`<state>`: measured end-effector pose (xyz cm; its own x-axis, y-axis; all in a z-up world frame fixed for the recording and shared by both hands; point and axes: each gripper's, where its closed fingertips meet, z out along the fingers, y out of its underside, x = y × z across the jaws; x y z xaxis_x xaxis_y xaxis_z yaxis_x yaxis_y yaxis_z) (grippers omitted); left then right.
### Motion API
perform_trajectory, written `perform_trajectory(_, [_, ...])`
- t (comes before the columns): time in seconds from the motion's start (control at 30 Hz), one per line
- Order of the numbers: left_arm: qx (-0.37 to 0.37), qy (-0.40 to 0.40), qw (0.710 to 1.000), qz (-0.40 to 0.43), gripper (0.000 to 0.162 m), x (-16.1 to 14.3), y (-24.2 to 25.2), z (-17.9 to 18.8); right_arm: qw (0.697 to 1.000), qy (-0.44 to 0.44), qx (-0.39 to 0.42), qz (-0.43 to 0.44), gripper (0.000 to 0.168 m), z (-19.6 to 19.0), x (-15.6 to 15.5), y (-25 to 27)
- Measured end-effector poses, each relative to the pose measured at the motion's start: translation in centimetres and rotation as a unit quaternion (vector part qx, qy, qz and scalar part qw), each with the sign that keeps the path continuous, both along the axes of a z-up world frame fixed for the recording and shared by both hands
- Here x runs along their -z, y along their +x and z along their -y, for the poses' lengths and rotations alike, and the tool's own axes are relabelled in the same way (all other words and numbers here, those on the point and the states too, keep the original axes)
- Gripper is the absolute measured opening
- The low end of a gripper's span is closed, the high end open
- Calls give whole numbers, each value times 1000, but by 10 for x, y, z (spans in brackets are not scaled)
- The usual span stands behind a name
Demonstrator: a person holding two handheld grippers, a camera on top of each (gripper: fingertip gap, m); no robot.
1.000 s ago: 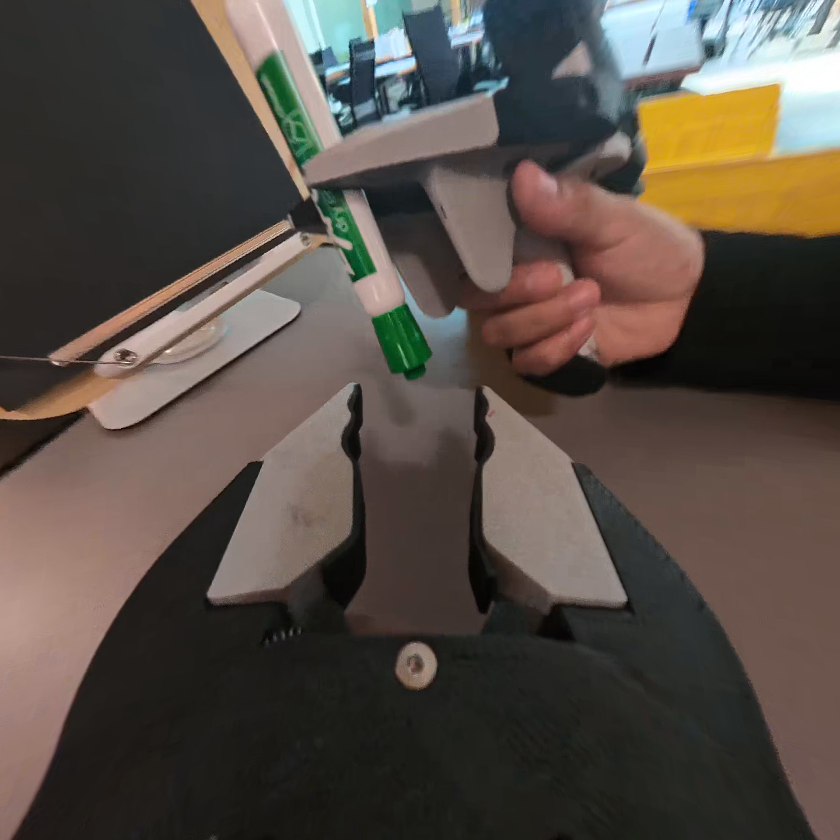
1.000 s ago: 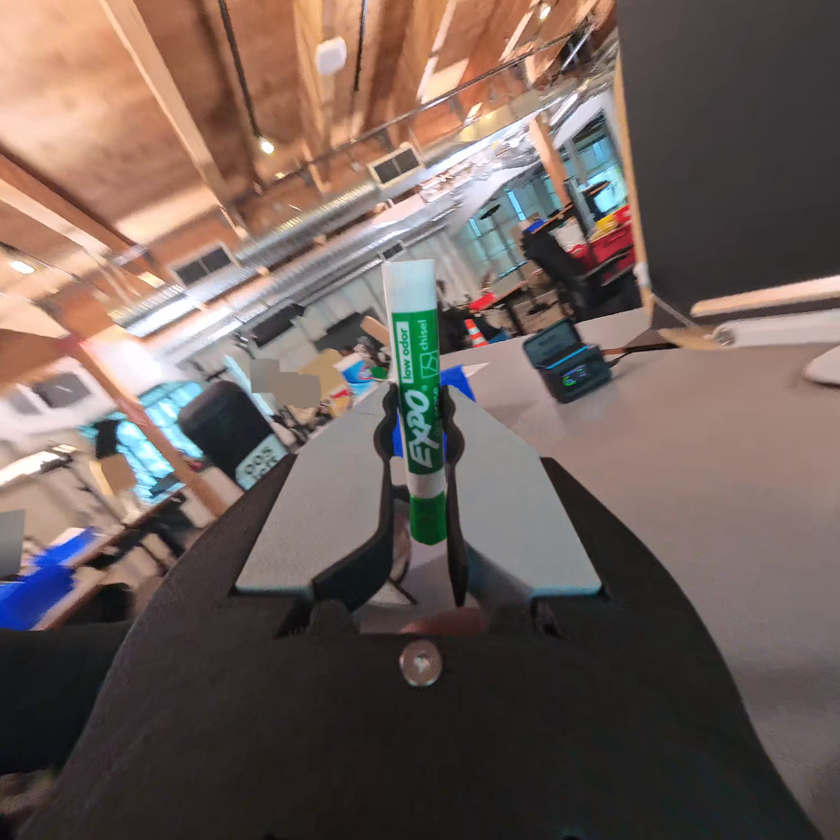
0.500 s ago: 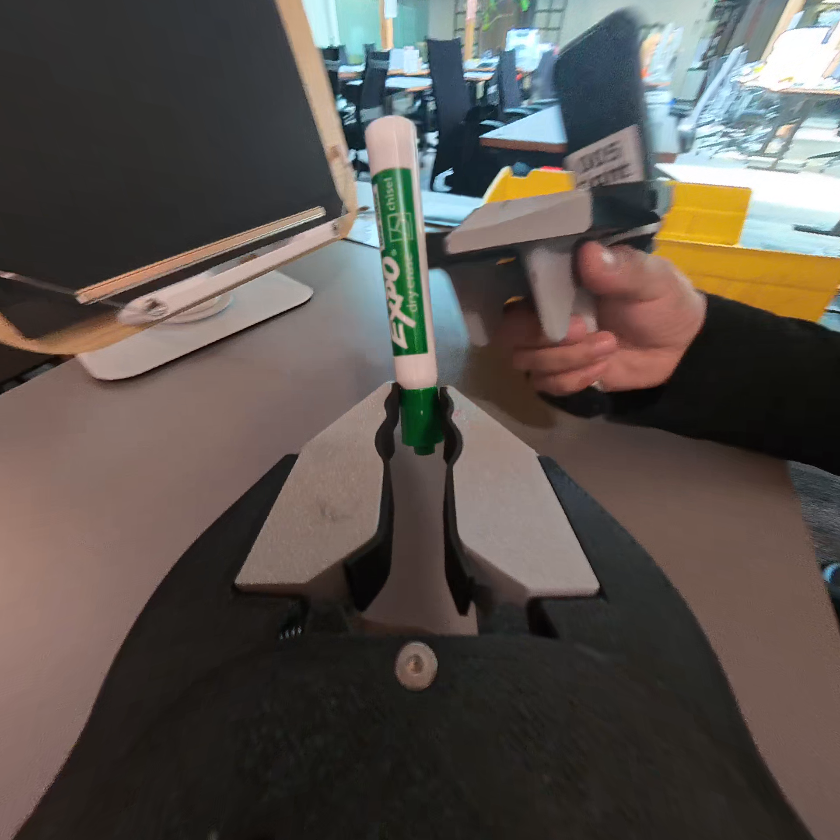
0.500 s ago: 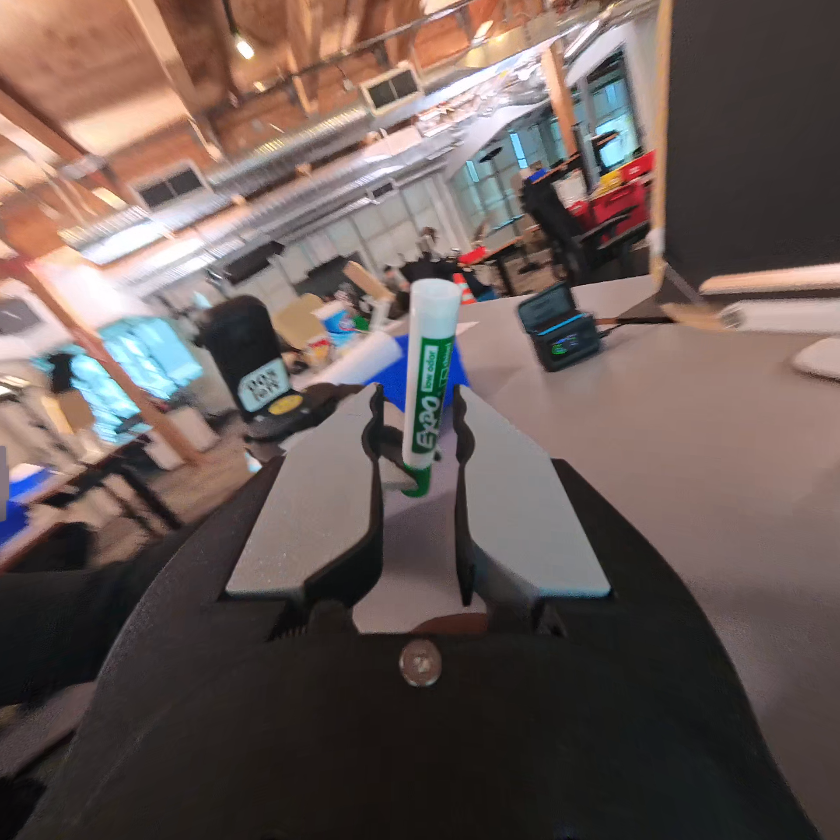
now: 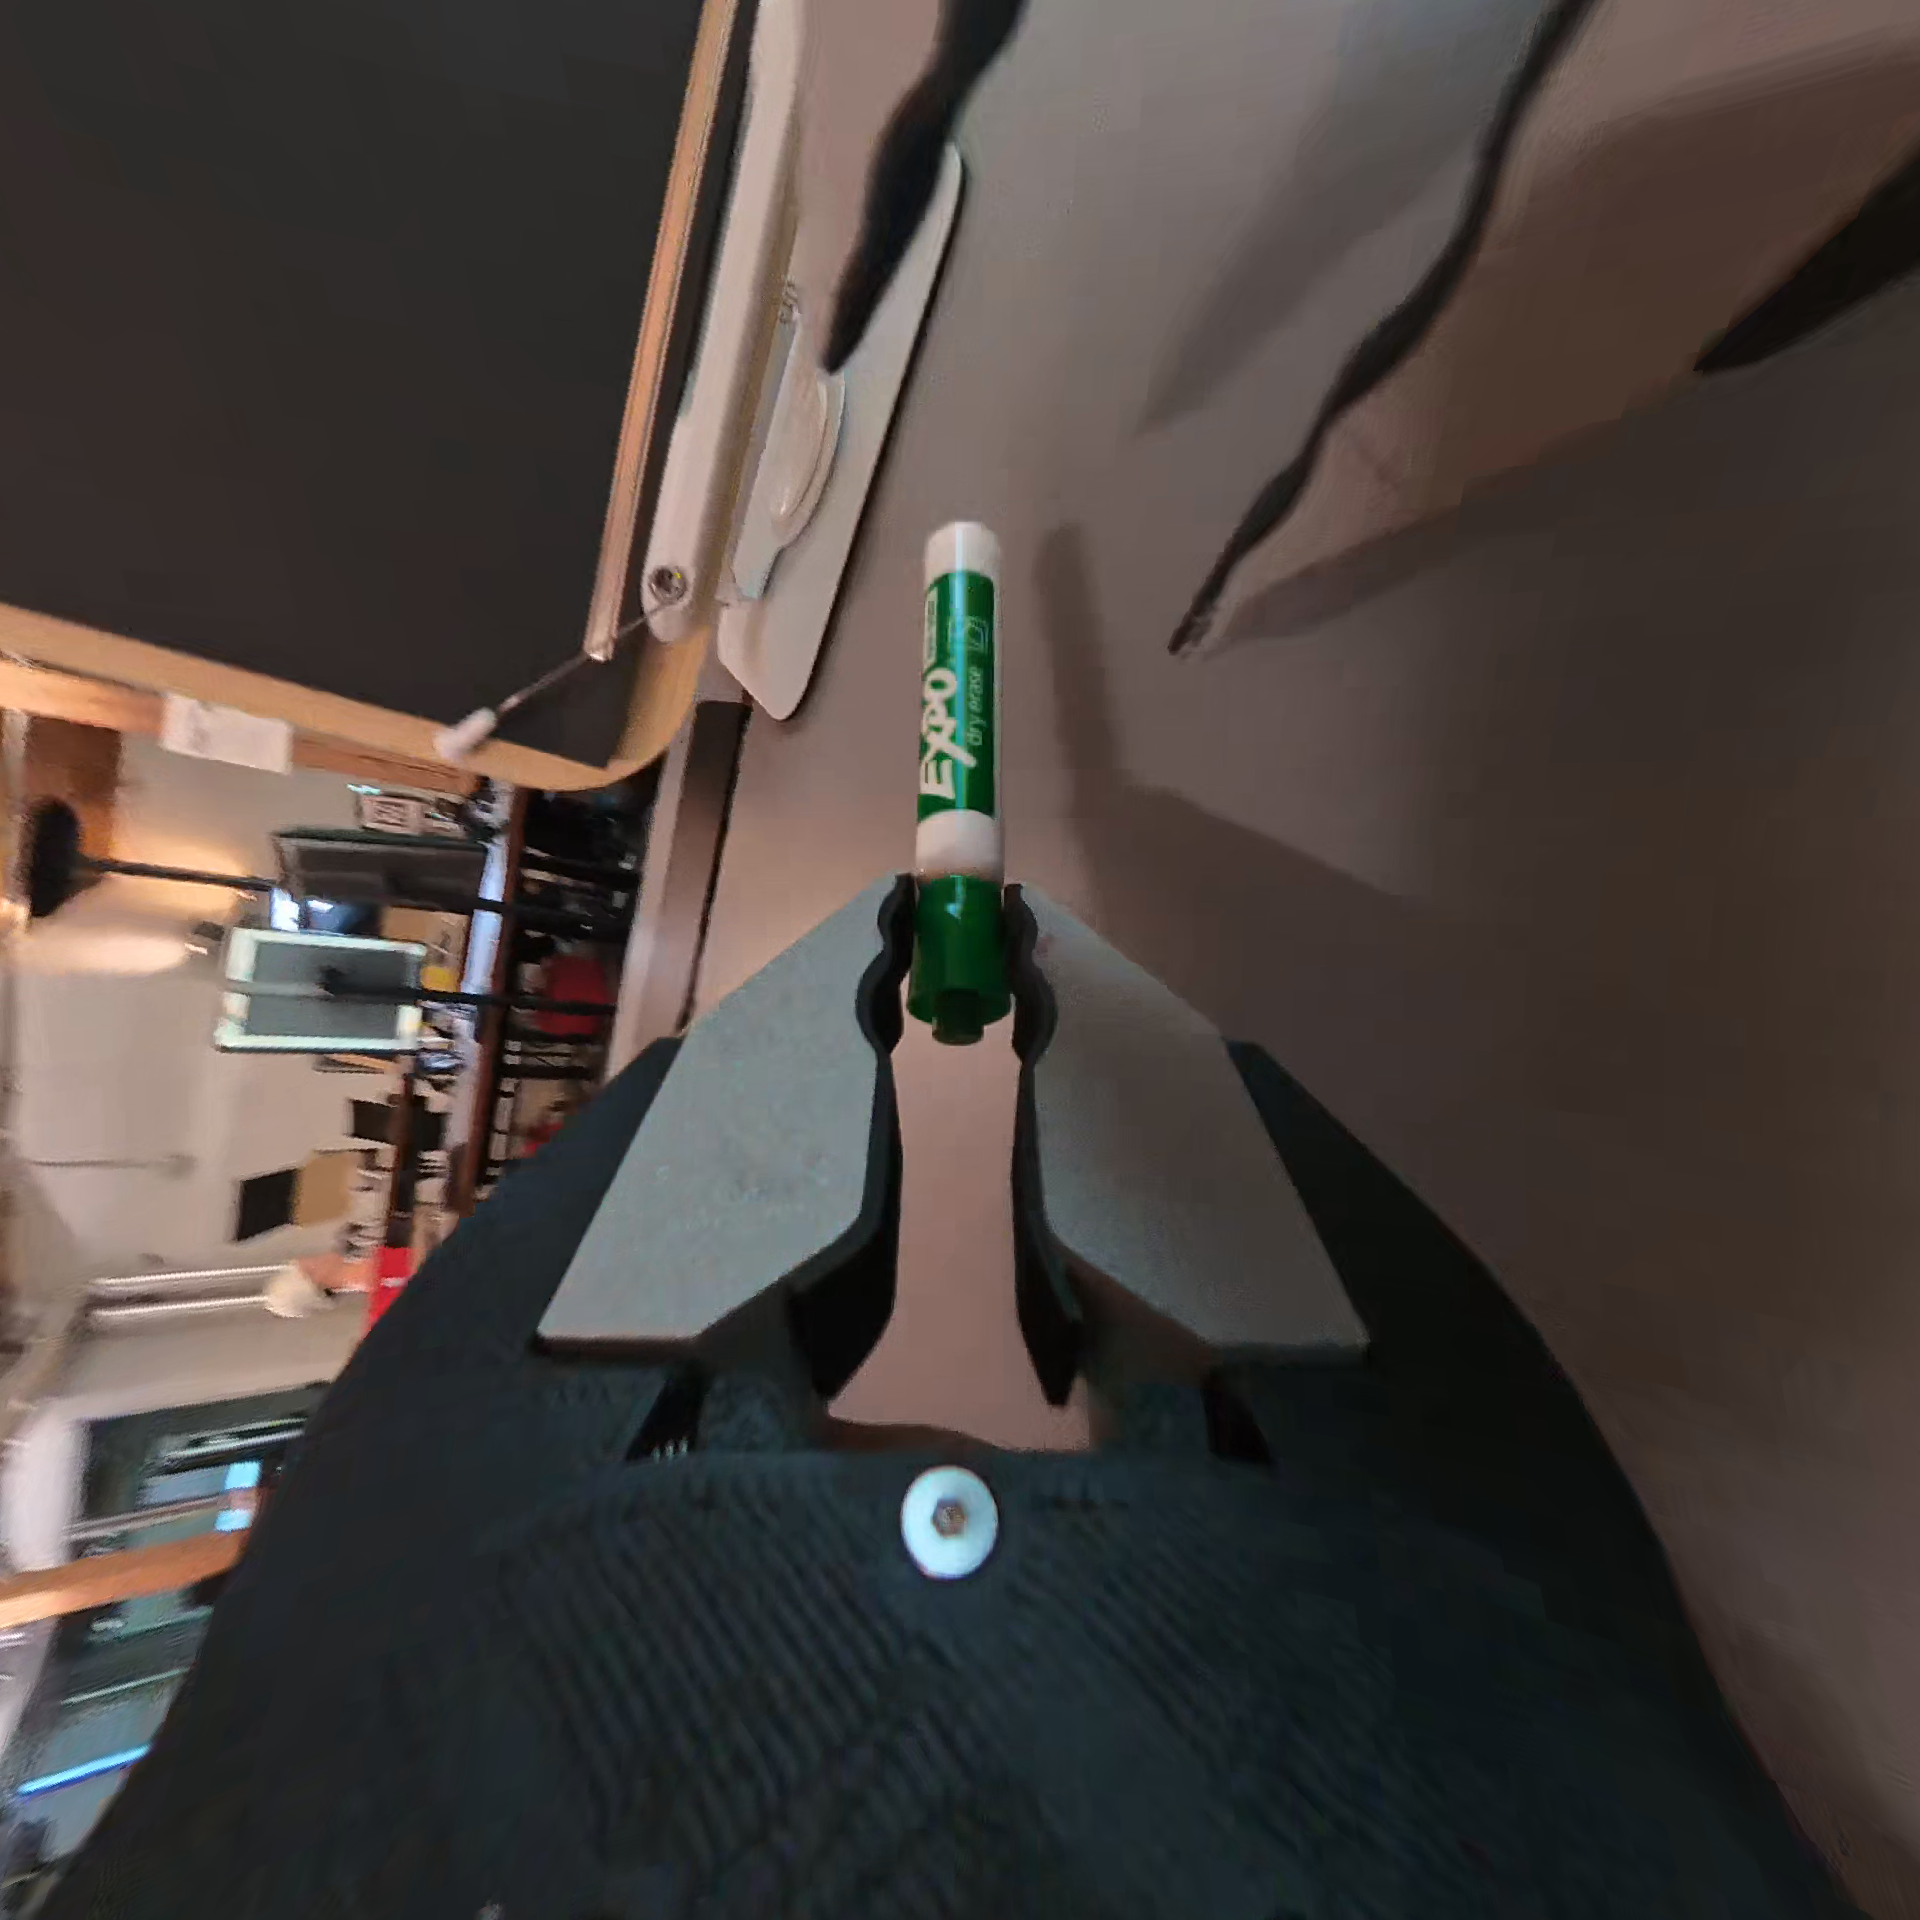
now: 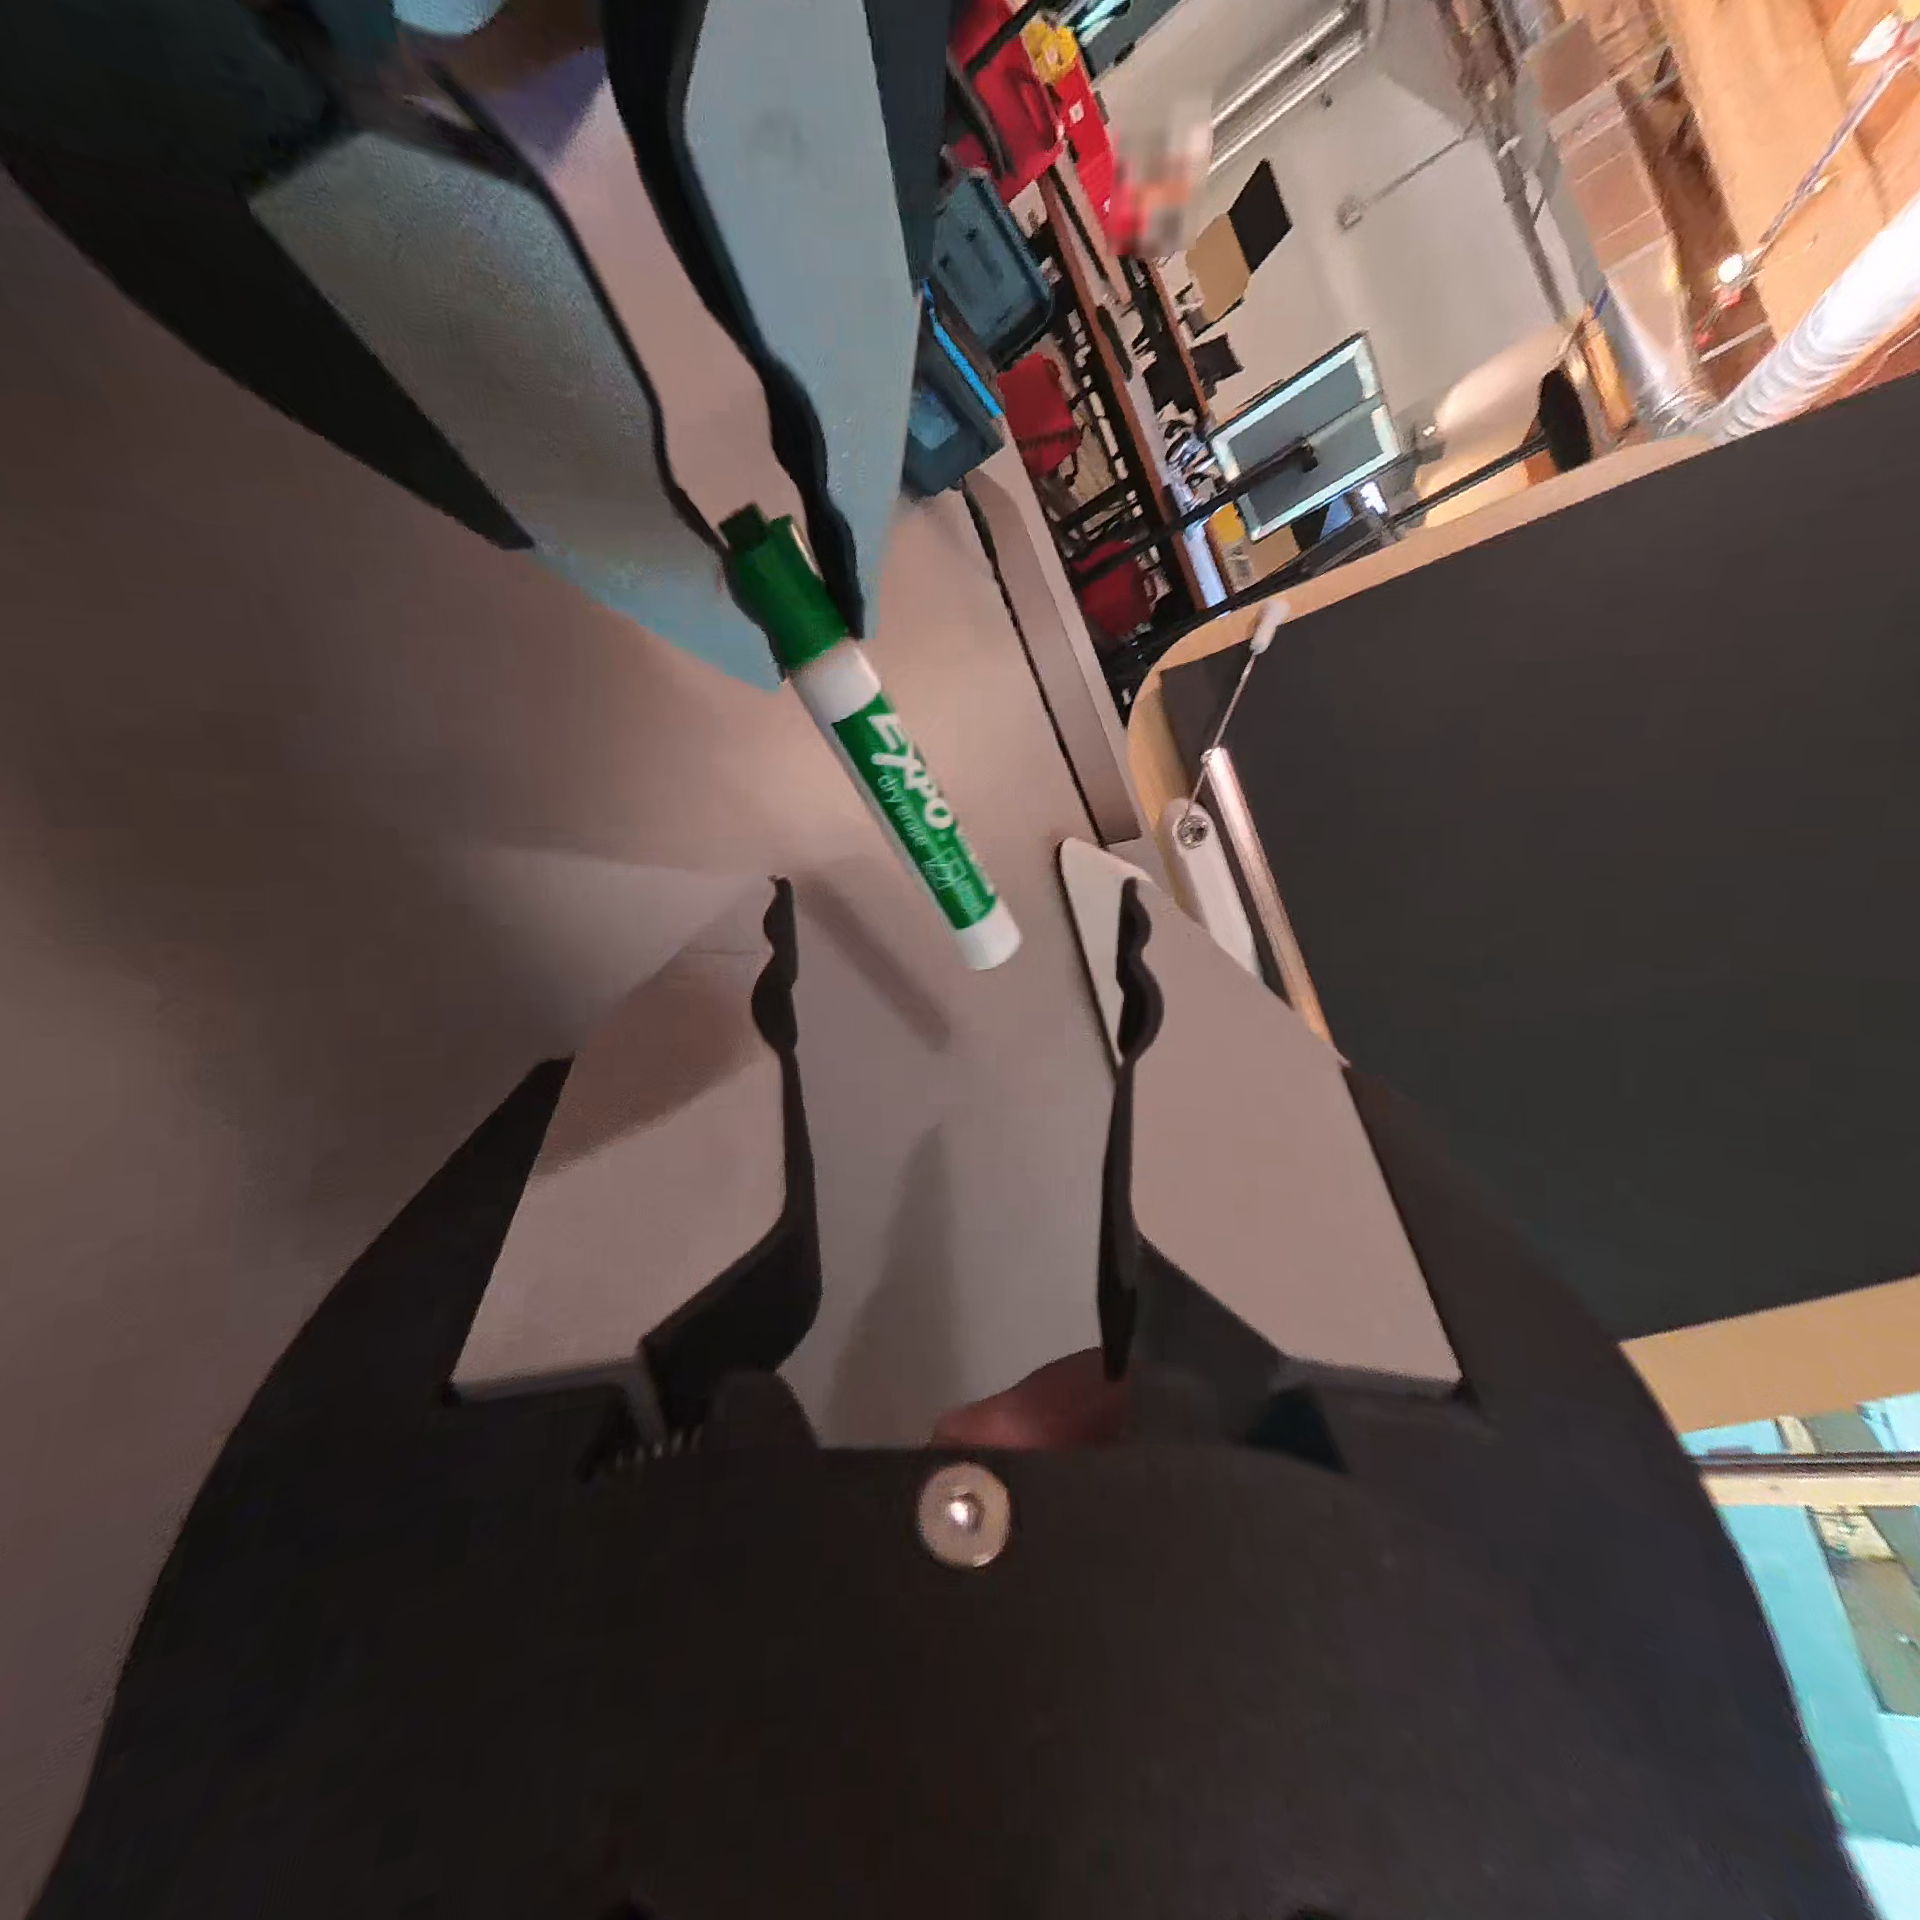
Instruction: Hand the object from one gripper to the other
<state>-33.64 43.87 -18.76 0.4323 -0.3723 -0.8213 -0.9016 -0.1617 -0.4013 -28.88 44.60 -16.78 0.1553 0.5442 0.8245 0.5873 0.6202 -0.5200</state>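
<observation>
Pinching the green cap end of the marker (image 5: pixel 958 831), the left gripper (image 5: pixel 956 961) has its two grey fingers (image 5: pixel 748 1122) pressed against the cap from either side, so the marker's long axis runs straight out ahead of that gripper, with the white butt end farthest from it. The marker is in the air above the brown surface (image 5: pixel 1455 1039), touching nothing but those fingers.

In the right wrist view the same marker (image 6: pixel 899 805) hangs down and to the right out of the left gripper (image 6: pixel 790 582), and its white butt points toward the right gripper (image 6: pixel 951 951). The right gripper's fingers (image 6: pixel 1236 1091) are spread wide with nothing between them. The marker's free end lies just ahead of the gap between their tips, slightly right of centre, and is not yet inside it.

Judging by this, the handover to the left gripper looks complete and the right one is clear of the marker. If the marker is to go back, the open right gripper is the nearer taker: it would need to advance along the marker's axis until the labelled barrel sits between its fingers. A dark panel with a pale wood edge (image 6: pixel 1558 831) stands on the surface just to the right.
</observation>
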Motion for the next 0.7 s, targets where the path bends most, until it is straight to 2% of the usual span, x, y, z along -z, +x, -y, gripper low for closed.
perform_trajectory(0.1, [40, 30, 997, -53, 14, -5, 10, 2, 1000, 20, 3, 13, 55, -2, 1, 2])
perform_trajectory(0.27, [105, 78, 991, -7, 14, -27, 37, 12, 1000, 19, -4, 14, 53, 0, 4, 1])
perform_trajectory(0.33, [134, 88, 987, -5, 14, -30, 44, 18, 1000, 29, -3, 11, 41, -1, 1, 2])
perform_trajectory(0.4, [146, 82, 986, 3, 14, -28, 47, 19, 999, 38, -3, 1, 20, -2, -5, 5])
perform_trajectory(0.47, [143, 83, 985, 43, 15, -32, 48, 18, 1000, 22, 0, -2, 20, -3, -7, 6])
perform_trajectory(0.57, [130, 121, 969, 173, 24, -60, 45, 17, 999, 2, 38, -36, 17, -15, -20, 13])
perform_trajectory(0.63, [121, 129, 952, 249, 32, -76, 35, 18, 994, -32, 53, -86, 16, -23, -33, 21])
perform_trajectory(0.7, [107, 145, 938, 295, 34, -87, 23, 16, 983, -100, 48, -147, 16, -27, -45, 28])
